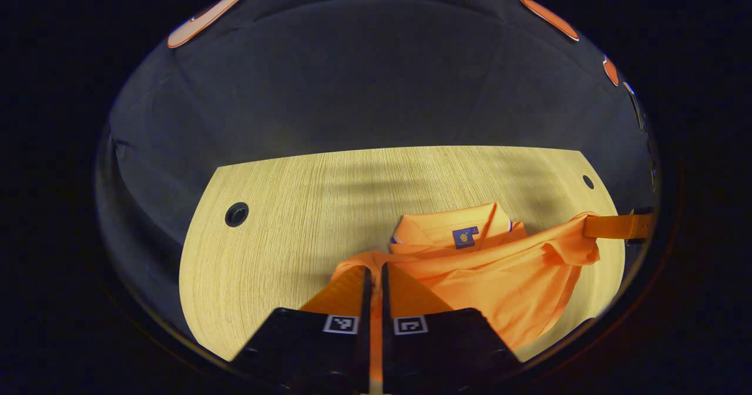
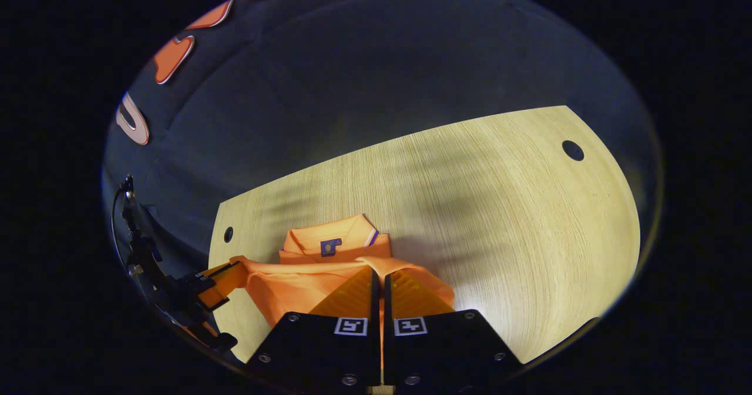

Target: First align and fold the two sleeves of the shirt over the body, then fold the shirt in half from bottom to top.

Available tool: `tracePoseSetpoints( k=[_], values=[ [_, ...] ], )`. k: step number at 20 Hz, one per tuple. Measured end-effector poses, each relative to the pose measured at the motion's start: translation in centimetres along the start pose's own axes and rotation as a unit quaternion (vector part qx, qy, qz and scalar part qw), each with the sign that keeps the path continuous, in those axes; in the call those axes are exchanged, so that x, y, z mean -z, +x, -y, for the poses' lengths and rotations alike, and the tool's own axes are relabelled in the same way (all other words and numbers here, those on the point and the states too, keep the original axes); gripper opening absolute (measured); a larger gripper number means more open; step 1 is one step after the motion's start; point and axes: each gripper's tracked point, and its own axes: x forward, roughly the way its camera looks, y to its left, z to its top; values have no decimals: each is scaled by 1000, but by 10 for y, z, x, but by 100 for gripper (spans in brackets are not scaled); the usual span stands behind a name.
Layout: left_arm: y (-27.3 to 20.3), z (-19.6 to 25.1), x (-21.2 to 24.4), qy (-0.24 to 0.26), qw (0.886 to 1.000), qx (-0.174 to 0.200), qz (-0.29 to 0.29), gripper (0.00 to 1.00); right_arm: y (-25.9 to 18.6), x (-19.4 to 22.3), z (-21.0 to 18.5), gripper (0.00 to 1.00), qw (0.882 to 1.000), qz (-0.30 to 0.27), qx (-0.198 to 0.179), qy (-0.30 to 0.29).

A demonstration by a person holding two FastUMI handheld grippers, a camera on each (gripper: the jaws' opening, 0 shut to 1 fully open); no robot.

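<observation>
An orange polo shirt (image 1: 499,277) lies on the wooden table (image 1: 294,207), collar (image 1: 452,227) with its blue neck tag toward the far side. My left gripper (image 1: 374,268) is shut on a lifted edge of the fabric. That edge stretches to the right gripper (image 1: 617,226), which pinches its other end. In the right gripper view the right gripper (image 2: 379,271) is shut on the shirt (image 2: 294,286) just in front of the collar (image 2: 332,239). The left gripper (image 2: 220,283) holds the cloth at the left there. The raised fabric hangs over the shirt's body and hides it.
The table (image 2: 499,207) has a round cable hole near each far corner (image 1: 237,214) (image 2: 573,150). Bare wood stretches beyond the collar to the far edge. The dark booth wall stands behind it.
</observation>
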Motion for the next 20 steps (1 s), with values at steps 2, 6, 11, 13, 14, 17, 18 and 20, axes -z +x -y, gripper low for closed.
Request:
tracePoseSetpoints(
  k=[2, 6, 11, 13, 14, 17, 18, 20],
  values=[
    [2, 5, 2, -4, 1000, 12, -3, 41, 1, -1, 1, 10, 1000, 6, 4, -2],
    [-10, 0, -7, -7, 1000, -4, 16, 100, -3, -6, 7, 80, 999, 26, 20, -26],
    [-62, -17, -50, 7, 994, -33, 100, 100, -38, -23, -5, 99, 996, 75, 14, -36],
    [-95, -18, -67, 10, 990, -38, 136, 100, -61, -31, -13, 99, 993, 105, 10, -47],
    [-110, -15, -73, 9, 988, -36, 152, 99, -72, -34, -15, 99, 991, 118, 9, -55],
    [-164, -10, -82, 2, 980, -33, 197, 99, -115, -35, -23, 99, 984, 156, 4, -84],
    [-184, -10, -87, -5, 975, -37, 220, 99, -130, -37, -27, 99, 980, 176, -2, -96],
    [-231, -7, -104, -23, 957, -32, 287, 99, -165, -34, -43, 98, 971, 209, -34, -108]
  ],
)
